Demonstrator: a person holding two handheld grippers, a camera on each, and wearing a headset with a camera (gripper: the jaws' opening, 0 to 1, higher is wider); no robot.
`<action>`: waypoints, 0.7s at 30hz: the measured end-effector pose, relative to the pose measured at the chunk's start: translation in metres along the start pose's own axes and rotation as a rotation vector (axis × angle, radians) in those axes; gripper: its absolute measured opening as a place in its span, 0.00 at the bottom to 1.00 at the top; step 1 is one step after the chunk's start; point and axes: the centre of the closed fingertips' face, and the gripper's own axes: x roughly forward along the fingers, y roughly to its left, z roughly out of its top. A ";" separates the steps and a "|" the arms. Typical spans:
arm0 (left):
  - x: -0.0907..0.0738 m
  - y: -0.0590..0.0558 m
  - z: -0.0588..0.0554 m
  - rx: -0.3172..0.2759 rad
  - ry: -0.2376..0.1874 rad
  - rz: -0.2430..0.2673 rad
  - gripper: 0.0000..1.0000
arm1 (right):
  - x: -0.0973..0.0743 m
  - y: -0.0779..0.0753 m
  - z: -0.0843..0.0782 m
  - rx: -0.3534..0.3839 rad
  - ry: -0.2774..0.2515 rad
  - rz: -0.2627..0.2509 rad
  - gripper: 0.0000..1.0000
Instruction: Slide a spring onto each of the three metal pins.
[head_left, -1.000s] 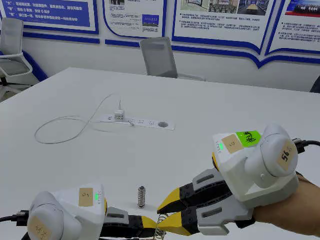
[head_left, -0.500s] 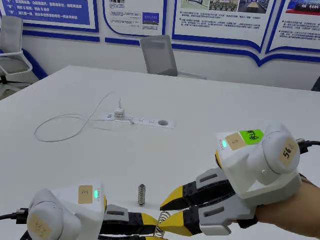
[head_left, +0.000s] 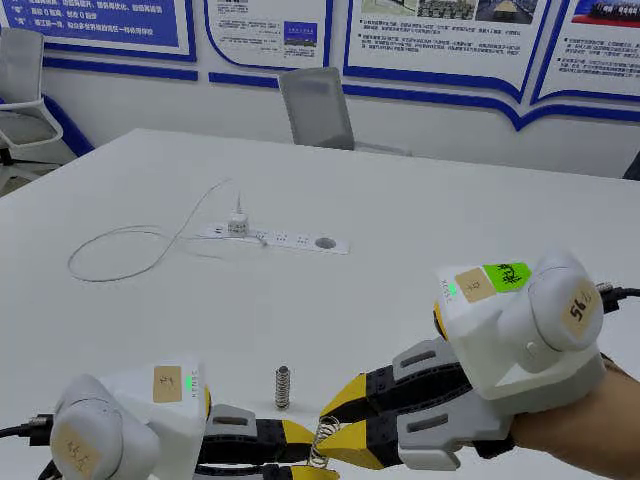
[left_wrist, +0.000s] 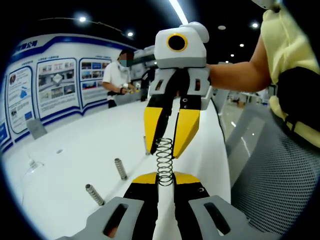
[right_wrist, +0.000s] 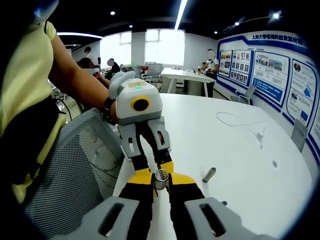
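A loose steel spring (head_left: 320, 445) hangs between the two gripper tips near the table's front edge. My left gripper (left_wrist: 165, 179) is shut on the spring's (left_wrist: 164, 162) near end. My right gripper (left_wrist: 164, 149) comes in from the opposite side, its yellow jaws pinching the far end. From the right gripper view, my right gripper (right_wrist: 160, 180) holds the spring (right_wrist: 160, 177) with the left gripper (right_wrist: 156, 166) facing it. Two pins (left_wrist: 120, 169) (left_wrist: 94, 194) stand on the white table, each wearing a spring. One such pin (head_left: 283, 388) stands just behind the tips.
A white power strip (head_left: 285, 243) with a looping cable (head_left: 125, 255) lies mid-table. A grey chair (head_left: 318, 108) stands at the far edge below blue wall boards. A mesh chair seat (right_wrist: 80, 165) sits close beside the table's near edge (right_wrist: 125, 165).
Both grippers stay shut on the spring, tip to tip. The right gripper has sunk slightly in the picture; the head camera has drifted a little.
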 end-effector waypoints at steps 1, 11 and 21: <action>0.000 0.000 0.000 0.000 0.000 0.000 0.10 | 0.000 0.000 0.000 0.000 -0.002 0.001 0.12; 0.001 0.001 0.000 0.006 0.003 0.003 0.11 | 0.002 0.001 0.001 -0.009 -0.005 0.001 0.12; 0.000 0.000 -0.001 -0.003 0.002 0.003 0.15 | -0.003 -0.002 -0.001 -0.003 0.001 -0.015 0.12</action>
